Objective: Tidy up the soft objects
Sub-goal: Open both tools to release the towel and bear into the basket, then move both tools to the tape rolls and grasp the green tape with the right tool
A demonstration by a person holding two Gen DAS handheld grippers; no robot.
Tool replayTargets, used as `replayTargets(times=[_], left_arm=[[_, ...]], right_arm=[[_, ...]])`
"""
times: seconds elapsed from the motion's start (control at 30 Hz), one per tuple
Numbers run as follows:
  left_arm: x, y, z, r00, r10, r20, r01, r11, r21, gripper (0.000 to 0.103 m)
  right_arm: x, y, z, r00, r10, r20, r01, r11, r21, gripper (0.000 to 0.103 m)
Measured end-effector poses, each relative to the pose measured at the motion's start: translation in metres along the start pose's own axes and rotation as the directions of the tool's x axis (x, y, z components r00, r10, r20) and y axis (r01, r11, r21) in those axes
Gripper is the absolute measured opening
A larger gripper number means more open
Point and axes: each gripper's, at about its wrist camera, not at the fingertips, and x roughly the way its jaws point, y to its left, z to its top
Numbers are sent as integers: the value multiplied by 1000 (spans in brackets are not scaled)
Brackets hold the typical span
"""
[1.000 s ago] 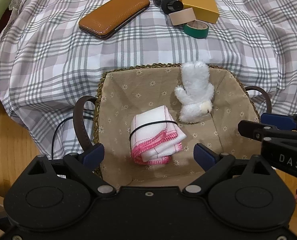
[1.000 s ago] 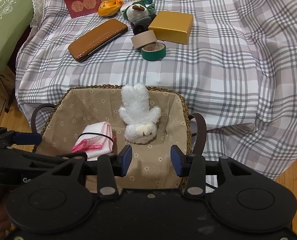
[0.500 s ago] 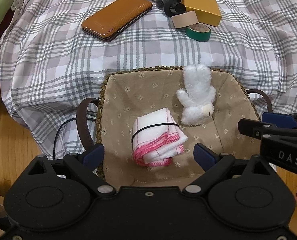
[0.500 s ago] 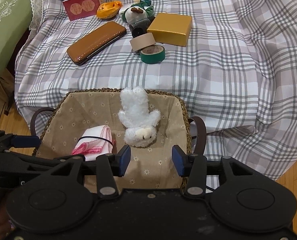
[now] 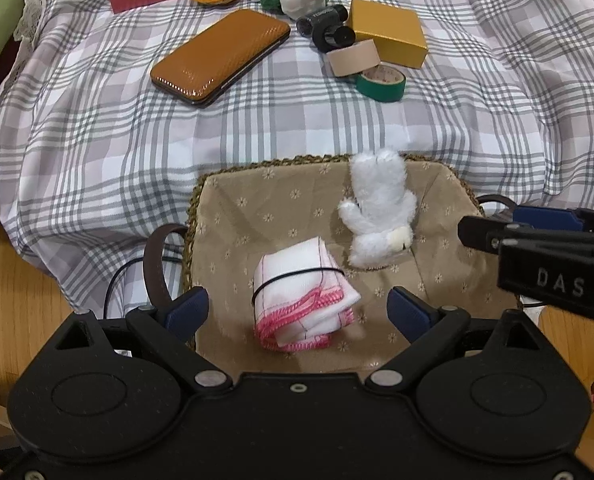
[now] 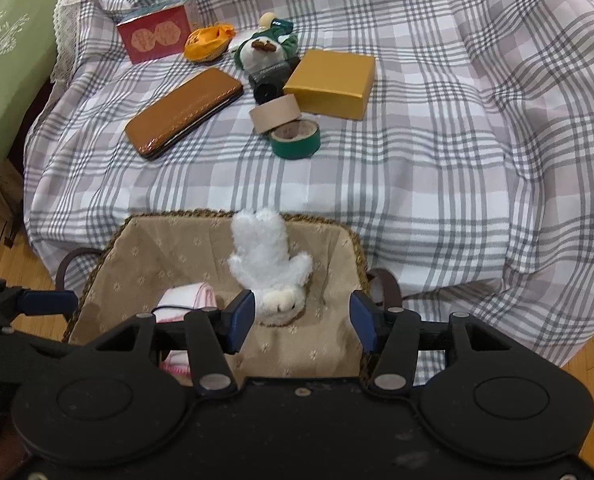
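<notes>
Towel [image 5: 303, 294] and white plush [image 5: 377, 216] already lie in the basket [image 5: 257, 168], left tongs [image 5: 299, 308] wide open and empty above it, right tongs [image 6: 303, 320] just been opening, nothing between; next likely the green plush [image 6: 265, 48] on the bed.
</notes>
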Motion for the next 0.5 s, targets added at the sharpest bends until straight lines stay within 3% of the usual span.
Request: replayTargets(times=[0.5], left_arm=[[3,9,36,997,44,58,-43,999,-12,93]], right_arm=[[14,-18,44,996,-13,84,9,999,38,54]])
